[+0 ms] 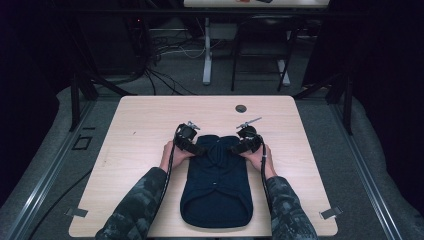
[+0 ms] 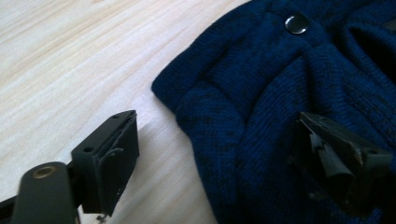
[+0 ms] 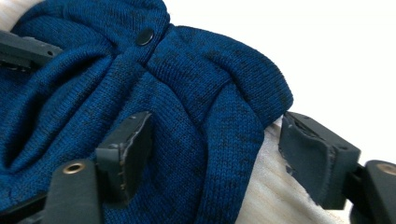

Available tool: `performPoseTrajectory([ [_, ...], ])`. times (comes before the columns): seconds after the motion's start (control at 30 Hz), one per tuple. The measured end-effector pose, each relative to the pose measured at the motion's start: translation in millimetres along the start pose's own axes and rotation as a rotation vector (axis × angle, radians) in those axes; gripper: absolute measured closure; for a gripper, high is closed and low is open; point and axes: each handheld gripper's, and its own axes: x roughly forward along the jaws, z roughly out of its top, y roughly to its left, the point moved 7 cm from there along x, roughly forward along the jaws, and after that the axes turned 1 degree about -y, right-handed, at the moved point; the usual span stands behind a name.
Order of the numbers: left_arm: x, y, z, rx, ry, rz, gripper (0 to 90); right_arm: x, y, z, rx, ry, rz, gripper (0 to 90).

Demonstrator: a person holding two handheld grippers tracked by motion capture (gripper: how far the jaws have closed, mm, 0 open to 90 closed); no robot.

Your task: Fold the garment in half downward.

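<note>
A: Two grippers, left gripper (image 1: 192,145) and right gripper (image 1: 239,147), straddle the sweater's (image 1: 216,187) far corners on the bench (image 1: 145,115); jaws unclenched.

B: We close both next, pinching knit only.

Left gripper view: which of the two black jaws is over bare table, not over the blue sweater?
The jaw at the picture's left: it is over bare wooden table, beside the sweater; the other is over the knit.

Text on sweater (image 1: 216,187): none readable
Text on table (image 1: 150,120): none readable
Labels, brands, numbers, signs elsewhere: none legible in any view
</note>
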Motion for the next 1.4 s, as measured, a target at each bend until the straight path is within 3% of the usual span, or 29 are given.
performPoseTrajectory([
  [0.2,-0.1,-5.3,0.6,0.032,0.006,0.007,24.1,1.1,7.7,-1.4,-0.085,0.007,-0.044,40.0],
  [0.37,-1.0,-8.9,-0.5,0.041,-0.021,0.011,31.3,0.4,10.5,-2.1,-0.109,0.012,-0.036,48.9],
  [0.43,-1.3,-9.7,-0.9,0.044,-0.030,0.013,32.5,2.0,12.2,-1.5,-0.095,-0.015,-0.034,50.5],
  [0.53,-2.3,-11.9,-0.9,0.051,-0.032,0.009,37.7,-0.1,13.6,-2.7,-0.119,0.013,-0.031,57.5],
  [0.97,-4.2,-19.4,0.3,0.076,-0.019,-0.020,60.8,-0.2,18.0,-2.8,-0.112,0.013,-0.022,66.9],
  [1.4,-6.6,-22.1,2.1,0.092,0.006,-0.013,68.6,-5.7,18.0,-4.2,-0.127,-0.035,-0.046,69.2],
])
